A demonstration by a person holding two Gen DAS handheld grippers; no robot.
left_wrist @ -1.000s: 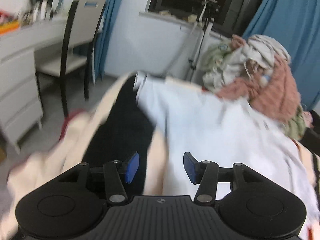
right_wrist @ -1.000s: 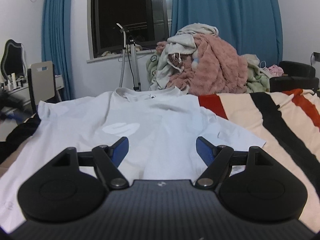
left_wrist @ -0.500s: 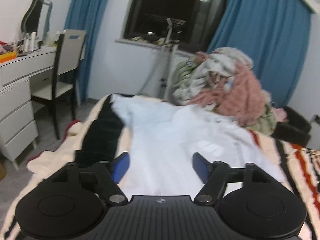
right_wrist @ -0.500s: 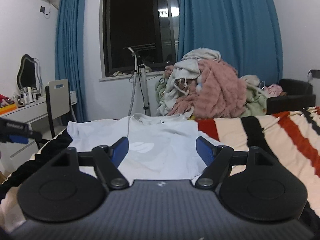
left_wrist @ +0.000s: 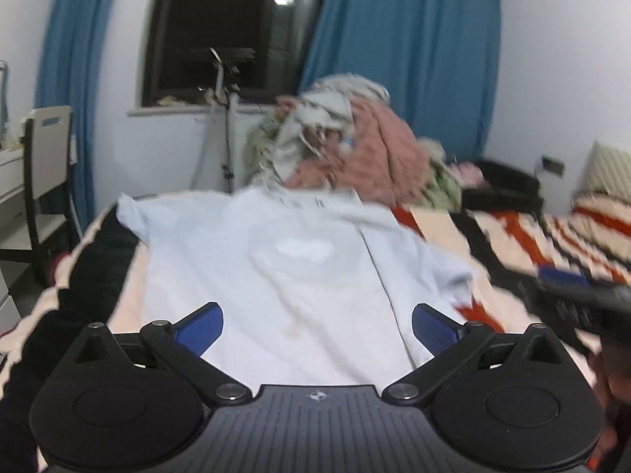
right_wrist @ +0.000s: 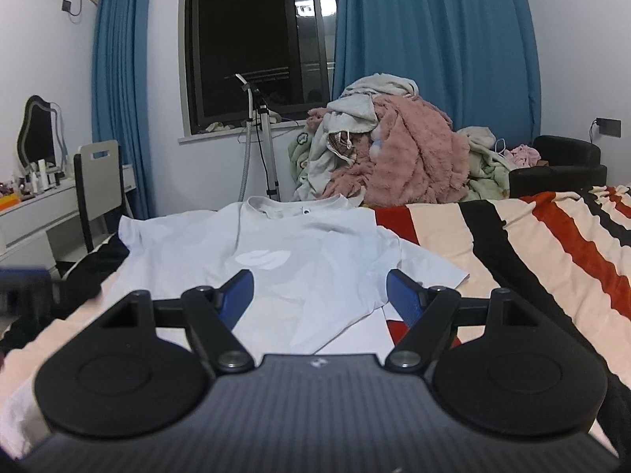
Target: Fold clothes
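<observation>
Across the striped blanket [right_wrist: 512,236] lies the white T-shirt [right_wrist: 315,252], front up, collar toward the heap of laundry [right_wrist: 394,157] behind; its small neck tag is unreadable. Half a second ago the left view sat further left; now the shirt is centred. Left gripper [left_wrist: 317,325] and right gripper [right_wrist: 319,295] both spread wide, holding nothing, above the hem.

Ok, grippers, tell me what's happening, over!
Left gripper open, empty. Right gripper open, empty. White cotton T-shirt flat on striped blanket, unfolded. Nothing blocking.
</observation>
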